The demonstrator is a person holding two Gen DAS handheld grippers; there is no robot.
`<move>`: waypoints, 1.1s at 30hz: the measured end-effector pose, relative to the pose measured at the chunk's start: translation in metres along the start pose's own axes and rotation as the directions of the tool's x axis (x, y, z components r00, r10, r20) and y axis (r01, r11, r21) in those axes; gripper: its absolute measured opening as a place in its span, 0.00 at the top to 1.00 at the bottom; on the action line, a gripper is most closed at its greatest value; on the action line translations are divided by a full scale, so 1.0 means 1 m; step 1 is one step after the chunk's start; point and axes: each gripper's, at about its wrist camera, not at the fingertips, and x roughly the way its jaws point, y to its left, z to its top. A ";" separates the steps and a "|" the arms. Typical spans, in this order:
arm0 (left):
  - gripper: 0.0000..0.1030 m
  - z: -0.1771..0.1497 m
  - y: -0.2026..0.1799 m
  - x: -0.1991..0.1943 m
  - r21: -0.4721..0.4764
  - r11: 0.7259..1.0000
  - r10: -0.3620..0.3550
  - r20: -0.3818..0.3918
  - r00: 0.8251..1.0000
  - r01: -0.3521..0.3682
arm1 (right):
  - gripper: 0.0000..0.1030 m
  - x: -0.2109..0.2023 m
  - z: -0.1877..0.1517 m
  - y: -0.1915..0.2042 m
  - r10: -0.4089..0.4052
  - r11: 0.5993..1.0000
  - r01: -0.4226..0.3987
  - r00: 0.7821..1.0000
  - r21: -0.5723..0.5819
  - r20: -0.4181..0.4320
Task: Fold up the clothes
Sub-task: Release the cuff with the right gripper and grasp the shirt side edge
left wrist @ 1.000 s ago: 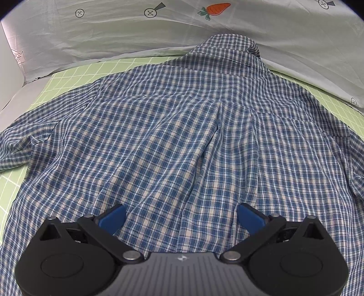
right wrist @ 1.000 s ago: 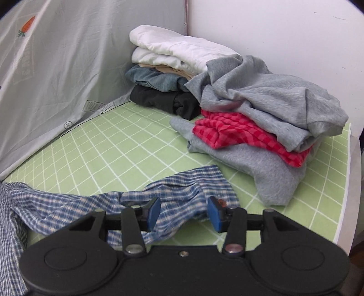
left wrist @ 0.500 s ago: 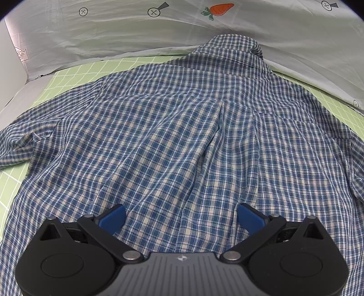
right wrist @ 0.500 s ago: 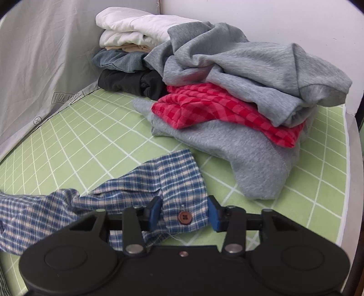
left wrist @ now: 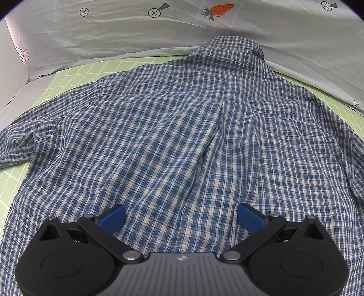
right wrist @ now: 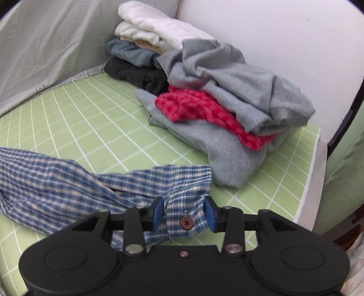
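A blue-and-white plaid shirt (left wrist: 173, 141) lies spread back-side up across the green grid mat (left wrist: 75, 72), and everything else in the room sits around it. Its collar (left wrist: 234, 45) rests at the far end, just where the mat meets a grey printed sheet (left wrist: 113, 34) that rises behind the shirt and carries a carrot print (left wrist: 219, 10) above the collar. The left gripper (left wrist: 180, 216) hangs over the lower back of the shirt with its blue pads spread wide apart and nothing pinched between them; plaid cloth fills the space beneath. At the shirt's other side, one sleeve trails out over the mat and its cuff (right wrist: 182, 202) lies between the blue pads of the right gripper (right wrist: 183, 215), whose jaws are opening at this moment; the cuff's brown button (right wrist: 186, 222) shows in the gap, and the cloth bunches against the pads, though I cannot tell whether they press on it. Beyond the cuff, a loose heap crowds that corner of the mat: a grey sweatshirt (right wrist: 238, 91) draped over a red checked garment (right wrist: 204, 109), with more grey fabric under it reaching almost to the cuff. Behind the heap, against the sheet and the white wall (right wrist: 273, 34), stands a neater stack of folded clothes (right wrist: 145, 45), white on top, then beige, denim blue and black.
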 end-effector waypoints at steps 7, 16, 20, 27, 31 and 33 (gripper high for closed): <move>0.00 0.007 0.002 0.003 0.037 0.999 -0.024 -0.027 0.999 0.025 | 0.41 0.010 0.053 0.069 0.245 0.961 -0.225 0.962 -0.159 0.123; 0.00 0.013 0.005 0.007 0.069 0.996 -0.044 -0.047 0.998 0.048 | 0.55 0.070 0.091 0.205 0.546 0.778 -0.518 0.837 -0.355 -0.024; 0.00 0.013 0.004 0.007 0.059 0.997 -0.039 -0.043 0.998 0.041 | 0.61 0.075 0.095 0.240 0.656 0.688 -0.641 0.750 -0.340 -0.087; 0.00 0.013 0.002 0.007 0.049 0.998 -0.031 -0.039 0.999 0.033 | 0.68 0.075 0.085 0.271 0.696 0.588 -0.702 0.693 -0.402 -0.192; 0.00 0.013 0.002 0.007 0.048 0.998 -0.031 -0.038 0.999 0.033 | 1.00 0.079 0.088 0.276 0.696 0.552 -0.708 0.682 -0.441 -0.224; 0.00 0.013 0.002 0.007 0.048 0.998 -0.031 -0.037 0.999 0.033 | 1.00 0.082 0.093 0.276 0.695 0.550 -0.704 0.684 -0.449 -0.220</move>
